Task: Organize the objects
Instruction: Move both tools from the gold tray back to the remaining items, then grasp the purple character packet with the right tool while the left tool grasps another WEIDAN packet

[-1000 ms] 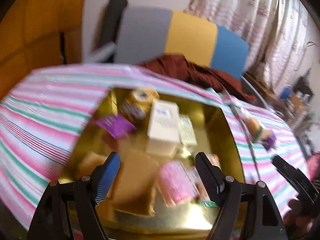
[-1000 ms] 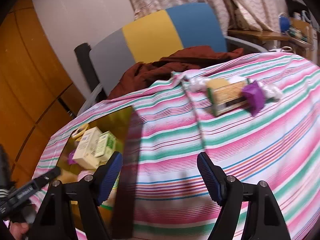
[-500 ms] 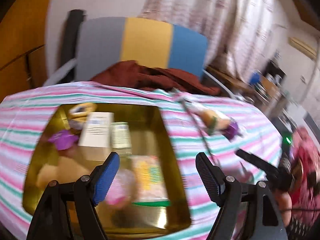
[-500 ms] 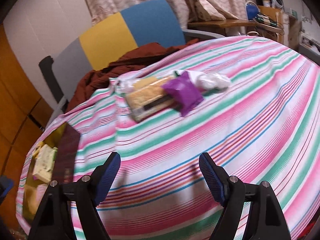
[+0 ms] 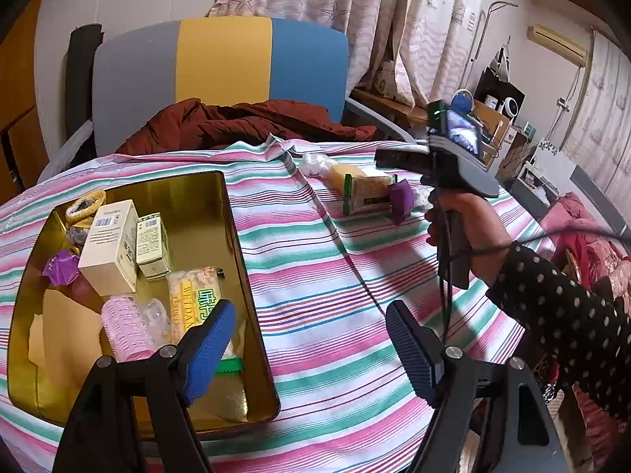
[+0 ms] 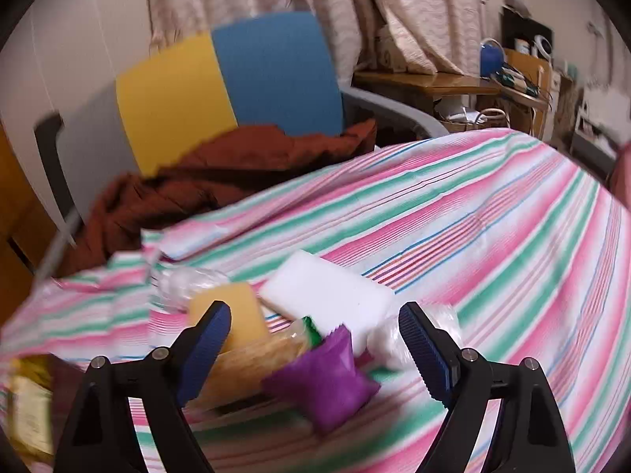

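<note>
**A:** ok so what's on the table rn, biggest first?

**B:** striped tablecloth [image 5: 335, 276] over everything. Gold tray [image 5: 232, 236] sits at the left edge w/ a cream box [image 5: 108, 248], green box [image 5: 152, 244], snack pack [image 5: 193, 299], pink roller [image 5: 126, 327] and a purple packet [image 5: 59, 270] in it. Loose pile near the far edge: white block [image 6: 327, 291], yellow sponge [image 6: 240, 311], cracker pack [image 6: 252, 358], purple pouch [image 6: 323, 382].

**A:** and the claws?

**B:** left gripper [image 5: 311, 347] is spread wide, nothing in it, hovering over the tray's right rim. Right gripper [image 6: 315, 351] also released, fingers either side of the pouch but not touching it afaict. Pic's blurry tho.
</note>
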